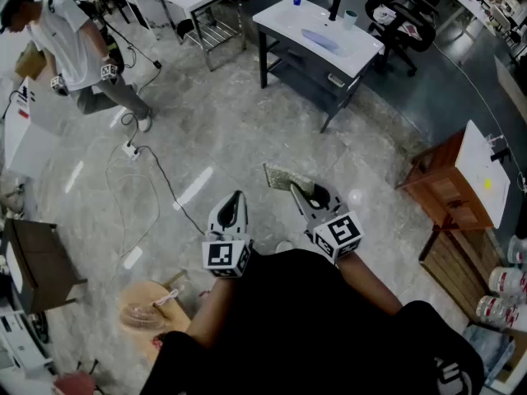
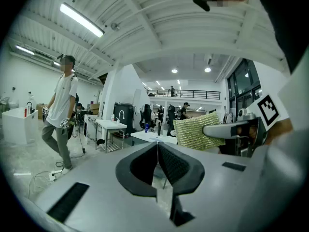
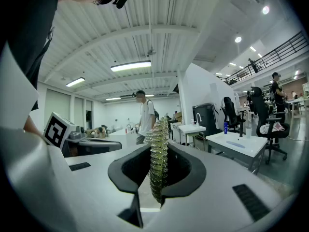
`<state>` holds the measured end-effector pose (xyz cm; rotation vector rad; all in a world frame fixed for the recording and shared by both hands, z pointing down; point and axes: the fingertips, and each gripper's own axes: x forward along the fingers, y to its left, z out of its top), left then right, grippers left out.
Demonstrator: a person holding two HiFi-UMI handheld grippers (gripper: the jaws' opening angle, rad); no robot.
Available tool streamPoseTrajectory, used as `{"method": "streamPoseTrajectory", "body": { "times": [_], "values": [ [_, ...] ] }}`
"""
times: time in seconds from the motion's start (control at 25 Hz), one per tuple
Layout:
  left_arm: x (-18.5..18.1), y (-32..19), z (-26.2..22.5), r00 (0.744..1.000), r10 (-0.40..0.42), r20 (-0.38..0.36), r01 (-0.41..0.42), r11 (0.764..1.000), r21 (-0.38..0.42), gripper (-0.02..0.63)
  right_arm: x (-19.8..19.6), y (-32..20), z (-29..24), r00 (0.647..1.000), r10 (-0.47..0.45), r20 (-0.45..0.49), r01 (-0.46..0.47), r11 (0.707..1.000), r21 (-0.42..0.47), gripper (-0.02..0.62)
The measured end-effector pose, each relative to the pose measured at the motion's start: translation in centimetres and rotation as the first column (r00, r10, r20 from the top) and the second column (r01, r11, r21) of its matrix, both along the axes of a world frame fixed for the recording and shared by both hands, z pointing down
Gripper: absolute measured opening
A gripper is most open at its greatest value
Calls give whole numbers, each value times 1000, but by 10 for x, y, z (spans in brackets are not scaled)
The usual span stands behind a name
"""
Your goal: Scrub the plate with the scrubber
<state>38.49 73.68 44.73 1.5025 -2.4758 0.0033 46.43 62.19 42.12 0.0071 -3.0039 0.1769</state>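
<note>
Open workshop hall with a polished grey floor (image 1: 214, 130).
A white sink table (image 1: 284, 19), black office chair (image 1: 408, 23), wooden cabinet (image 1: 445, 192); strip lights (image 2: 81, 20) overhead.

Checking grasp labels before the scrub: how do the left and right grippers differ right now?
The left gripper is shut with nothing between its fingers; the right gripper is shut on the scrubber, which stands edge-on and sticks out past its tips. In the head view the left gripper points nearly straight ahead, while the right gripper angles inward. Both are shut and roughly level.
</note>
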Motion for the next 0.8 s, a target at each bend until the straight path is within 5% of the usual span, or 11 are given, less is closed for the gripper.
{"method": "streamPoseTrajectory", "body": {
  "times": [0.44, 0.8],
  "values": [
    [12, -9, 14, 1000, 14, -17, -14, 1000, -10, 5, 9, -8, 16, 1000, -8, 10, 9, 997, -79, 60],
    [-45, -34, 28, 1000, 28, -8, -29, 999, -19, 5, -39, -33, 47, 998, 27, -61, -32, 995, -97, 61]
  ]
}}
